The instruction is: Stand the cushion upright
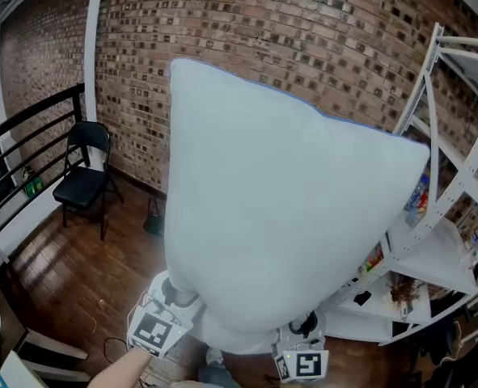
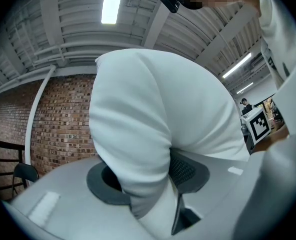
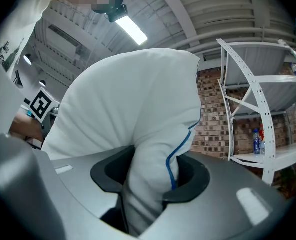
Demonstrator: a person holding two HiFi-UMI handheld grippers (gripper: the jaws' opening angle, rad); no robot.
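2 grippers share the hold. The left gripper (image 2: 148, 179) has its jaws pressed onto a thick fold of the white cushion (image 1: 279, 208). The right gripper (image 3: 150, 176) pinches a similar fold beside the blue piping (image 3: 175, 154). Both grip the cushion's lower edge, side by side and near each other, so neither is the closer one. From the jaws the cushion rises up and ahead, its long axis steeply upward, held in the air with nothing under it. Farther out stand a white shelf rack (image 1: 441, 217) on the right gripper's side and a black folding chair (image 1: 85, 176) on the left's. The pinched edge probably has to go down first onto whatever surface receives it.
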